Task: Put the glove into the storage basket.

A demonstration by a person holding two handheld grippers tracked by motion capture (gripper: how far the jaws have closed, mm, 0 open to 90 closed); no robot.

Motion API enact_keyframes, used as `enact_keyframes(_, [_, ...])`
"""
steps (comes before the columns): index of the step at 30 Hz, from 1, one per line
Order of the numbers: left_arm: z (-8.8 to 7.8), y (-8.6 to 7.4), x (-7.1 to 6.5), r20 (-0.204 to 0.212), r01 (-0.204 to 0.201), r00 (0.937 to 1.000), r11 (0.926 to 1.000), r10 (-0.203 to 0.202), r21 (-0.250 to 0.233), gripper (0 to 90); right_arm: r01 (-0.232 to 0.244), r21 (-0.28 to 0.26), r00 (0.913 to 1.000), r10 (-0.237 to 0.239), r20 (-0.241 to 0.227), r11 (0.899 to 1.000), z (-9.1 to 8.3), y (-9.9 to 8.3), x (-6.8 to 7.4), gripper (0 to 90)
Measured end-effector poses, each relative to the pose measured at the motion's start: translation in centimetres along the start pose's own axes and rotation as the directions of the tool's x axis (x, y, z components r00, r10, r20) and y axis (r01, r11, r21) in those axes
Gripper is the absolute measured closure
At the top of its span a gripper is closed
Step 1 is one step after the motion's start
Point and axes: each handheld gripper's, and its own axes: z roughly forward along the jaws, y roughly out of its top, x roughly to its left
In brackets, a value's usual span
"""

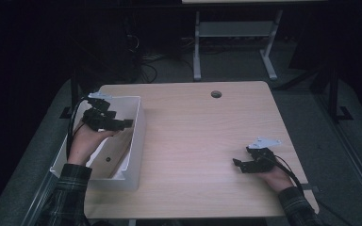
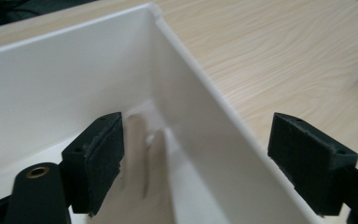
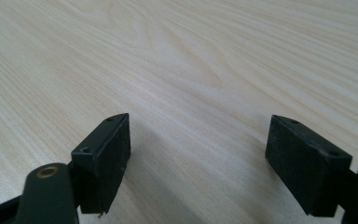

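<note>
a light wooden table [image 1: 193,141] sat in a dim room, seen from above. a white rectangular bin [image 1: 134,141] stood at the table's left edge, its long side running away from the viewer. a small dark spot, too small to identify, lay on the bin's floor near the front.

the person's left hand [image 1: 87,141] came up from the bottom left in a plaid sleeve and held the left gripper [image 1: 125,124] above the open bin, its black jaws pointing toward the bin's right wall. in the left gripper view [image 2: 196,154] the jaws stood wide apart with nothing clamped between them. one pad hung over the inside of the bin and the other over the bare table, so the bin's right wall [image 2: 200,116] ran between them without touching either. something pale and blurred lay on the bin's floor beside the inner pad; what it was could not be told.

the person's right hand [image 1: 275,176] rested low on the table near its front right corner, well apart from the bin, holding the right gripper [image 1: 238,165] with its jaws aimed left across the tabletop. in the right gripper view [image 3: 198,163] those jaws also stood wide open, close above the wood grain, with only bare table between them.

a round cable hole [image 1: 216,94] sat near the table's far edge. beyond the table stood the grey legs of another desk [image 1: 235,47] on a dark floor.
</note>
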Motion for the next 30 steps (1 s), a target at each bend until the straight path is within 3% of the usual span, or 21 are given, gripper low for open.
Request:
enact_keyframes(1, [0.2, 0.6, -0.9, 0.019, -0.011, 0.9998, 0.9999, 0.011, -0.007, 16.3, 0.0, 0.0, 1.0, 0.0, 0.0, 1.0, 0.0, 0.0, 0.0, 21.6])
enact_keyframes(7, [1.0, 2.1, -3.1, 0.071, -0.047, 0.9963, 0.9987, 0.049, -0.022, 14.6, 0.0, -0.001, 1.0, 0.0, -0.001, 1.0, 0.0, 0.0, 0.0, 21.6])
enact_keyframes(15, [1.9, 3.6, -5.9, 0.119, -0.08, 0.9893, 0.9959, 0.084, -0.044, 14.3, -0.001, 0.0, 1.0, 0.001, -0.001, 1.0, 0.0, 0.0, 0.0, 21.6])
enact_keyframes(23, [3.5, 3.8, -8.5, 0.152, -0.099, 0.9825, 0.9935, 0.107, -0.055, 14.4, 0.0, 0.0, 1.0, 0.0, -0.002, 1.0, 0.0, 0.0, 0.0, 21.5])
enact_keyframes(30, [6.0, 3.0, -11.3, 0.198, -0.13, 0.9705, 0.9903, 0.137, -0.051, 14.6, -0.001, 0.0, 1.0, 0.001, -0.002, 1.0, 0.0, 0.0, 0.0, 21.5])
